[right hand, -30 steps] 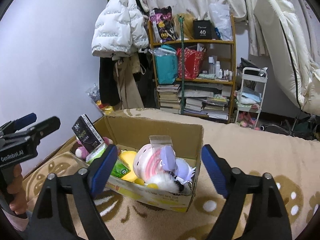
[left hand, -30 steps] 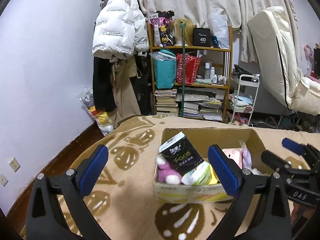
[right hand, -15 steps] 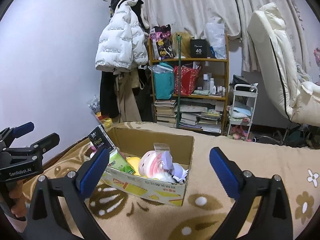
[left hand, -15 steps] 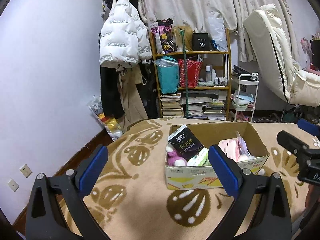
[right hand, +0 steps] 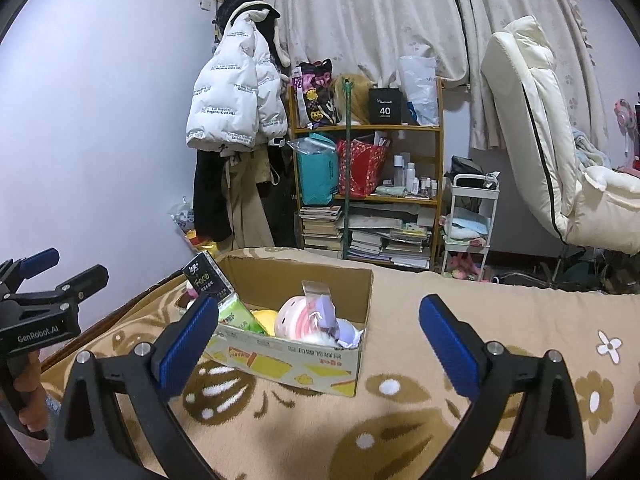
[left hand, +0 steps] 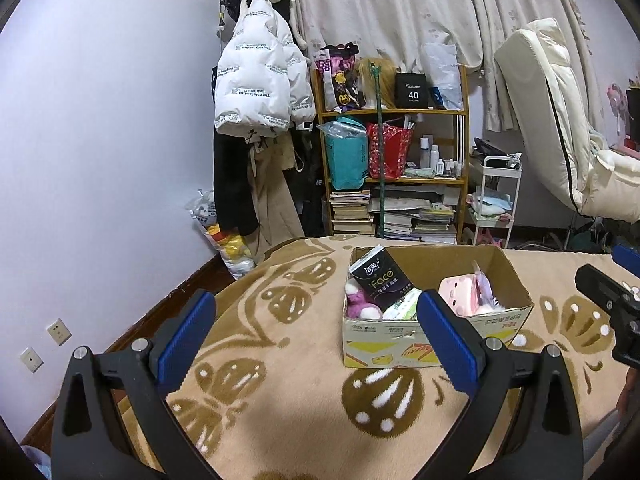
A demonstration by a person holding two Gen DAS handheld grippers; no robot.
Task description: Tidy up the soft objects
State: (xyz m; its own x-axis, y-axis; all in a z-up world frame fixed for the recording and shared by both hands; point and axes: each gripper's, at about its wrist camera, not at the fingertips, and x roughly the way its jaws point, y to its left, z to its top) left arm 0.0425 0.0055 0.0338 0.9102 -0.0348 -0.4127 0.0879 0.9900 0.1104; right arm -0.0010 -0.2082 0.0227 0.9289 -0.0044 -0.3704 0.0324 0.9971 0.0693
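While both tongs hang back from the cardboard box [left hand: 436,332], nothing sits between either pair: left tongs [left hand: 316,328] stand wide w/ only blanket [left hand: 280,380] under them, right tongs [right hand: 316,332] equally wide & empty. The box rests on the patterned blanket covering the bed, already packed: black tissue pack [left hand: 380,280] upright at its left end, purple plush toy [left hand: 356,304] tucked below it, green wipes pack [right hand: 236,314], a yellow item [right hand: 264,316], pink round toy [right hand: 298,316] & a lilac piece [right hand: 324,312] at the other end. Vs a sec ago: both views sat much closer then, box filling the lower frame w/ blue pads flanking it; now it looks smaller & further off, so both hands have pulled back & risen a bit. Right tongs were slightly narrower then, fully spread now. Contents look unshifted betw. frames. My read: the last item is in, release is done, & the soft stuff is gathered in one box, so the task looks at or near its end. No loose soft objects show on the blanket in either view.
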